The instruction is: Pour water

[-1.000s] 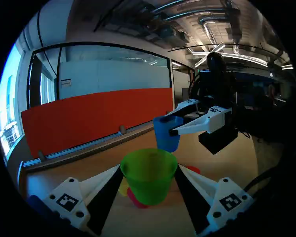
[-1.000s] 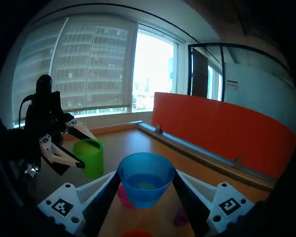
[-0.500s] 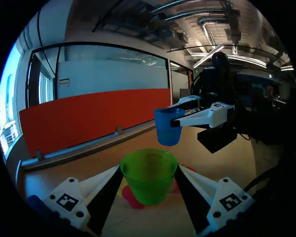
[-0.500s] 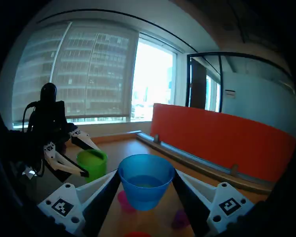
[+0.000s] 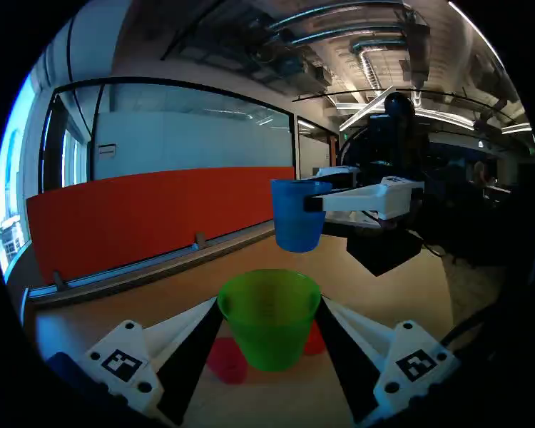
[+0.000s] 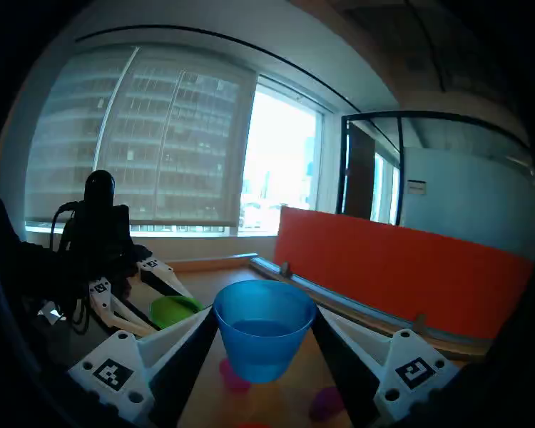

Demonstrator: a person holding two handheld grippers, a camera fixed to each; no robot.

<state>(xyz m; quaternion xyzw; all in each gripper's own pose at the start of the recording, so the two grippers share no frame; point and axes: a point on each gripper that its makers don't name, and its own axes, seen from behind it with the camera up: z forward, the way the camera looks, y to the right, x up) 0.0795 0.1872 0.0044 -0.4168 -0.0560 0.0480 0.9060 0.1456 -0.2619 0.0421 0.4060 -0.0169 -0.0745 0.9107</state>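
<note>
In the left gripper view, my left gripper (image 5: 269, 321) is shut on a translucent green cup (image 5: 269, 317), held upright above the wooden table (image 5: 403, 285). Farther off and higher, the right gripper (image 5: 303, 205) holds a blue cup (image 5: 297, 214) level above the green one. In the right gripper view, my right gripper (image 6: 265, 335) is shut on the blue cup (image 6: 264, 337), upright, with water showing inside. Lower left there, the green cup (image 6: 173, 309) sits between the left gripper's fingers (image 6: 128, 315), held by a dark-sleeved hand.
Small red cups (image 5: 226, 359) lie on the table under the green cup; pink and purple ones (image 6: 327, 403) show below the blue cup. An orange partition (image 5: 153, 207) with a rail runs along the table's far edge. Windows (image 6: 278, 164) stand behind.
The right gripper has lifted the blue cup higher, now above the green cup's rim. The green cup sits lower in the right gripper view. Both cups stay upright.
</note>
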